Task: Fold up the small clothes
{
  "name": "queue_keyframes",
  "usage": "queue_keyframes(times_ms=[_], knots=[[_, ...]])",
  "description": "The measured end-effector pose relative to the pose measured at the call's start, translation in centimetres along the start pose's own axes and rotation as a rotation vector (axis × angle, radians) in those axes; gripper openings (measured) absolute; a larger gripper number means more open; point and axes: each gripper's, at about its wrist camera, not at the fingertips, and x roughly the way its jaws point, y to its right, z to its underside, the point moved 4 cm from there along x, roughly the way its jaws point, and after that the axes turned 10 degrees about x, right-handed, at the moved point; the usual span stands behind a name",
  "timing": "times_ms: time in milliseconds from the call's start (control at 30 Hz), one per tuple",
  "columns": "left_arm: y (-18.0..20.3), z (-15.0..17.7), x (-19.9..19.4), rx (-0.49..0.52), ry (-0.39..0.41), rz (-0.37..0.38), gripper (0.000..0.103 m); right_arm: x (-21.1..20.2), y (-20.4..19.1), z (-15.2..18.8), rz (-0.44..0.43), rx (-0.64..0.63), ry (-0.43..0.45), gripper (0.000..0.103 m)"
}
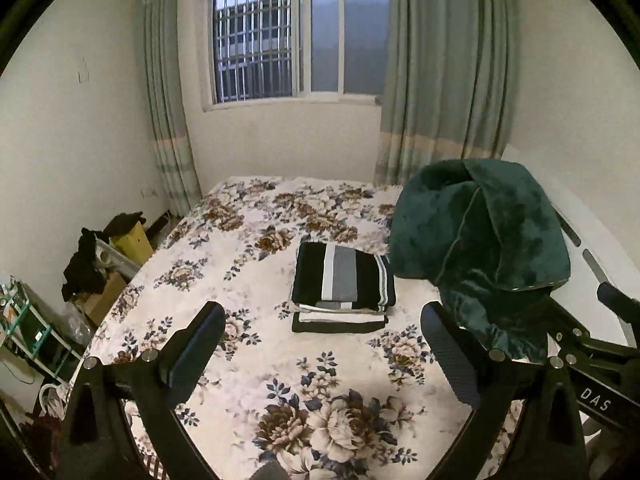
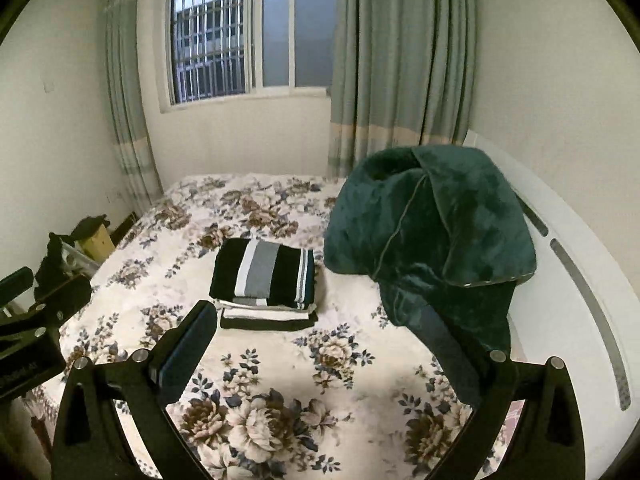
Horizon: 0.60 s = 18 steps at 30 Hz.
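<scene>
dark clutter and cardboard boxes (image 1: 104, 276) stand on the floor at the left of the bed, well apart from the work. the floral bedspread (image 1: 280, 400) is flat and mostly bare in the near part, and i think this space is kept free for folding.

the left gripper (image 1: 324, 344) hovers above this free part with its fingers spread wide and nothing between them. it seems to wait until it is needed.

in the middle of the bed lies the striped stack (image 1: 343, 285) of folded clothes, black with white and grey bands on top, lighter pieces under it. it is squared and pushed away from the near edge, probably so that finished pieces do not disturb the next one. it lies beyond the left gripper, a little toward its right finger.

the dark green plush garment (image 2: 432, 240) hangs in the air at the right, just beside the stack and higher than it. it is not yet on the bedspread. the right gripper (image 2: 320, 348) is also spread wide in its own view, and the garment drapes over its right finger, so it looks more hooked than pinched. where the cloth meets the finger is covered, so i cannot tell it exactly. behind it runs the white headboard (image 2: 580, 280).
</scene>
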Motion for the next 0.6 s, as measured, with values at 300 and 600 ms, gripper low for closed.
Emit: queue_keyframes(times_ms=[300,600], knots=[[0.6,1.6,-3.4,-0.013,0.024,0.000,0.100,-7.3,1.0,0.5,-0.010,-0.012,0.081,0.103],[0.8,2.4,-4.2,-0.013,0.027,-0.012,0.103,-8.4,1.4,0.9,-0.032,-0.015,0.080,0.103]])
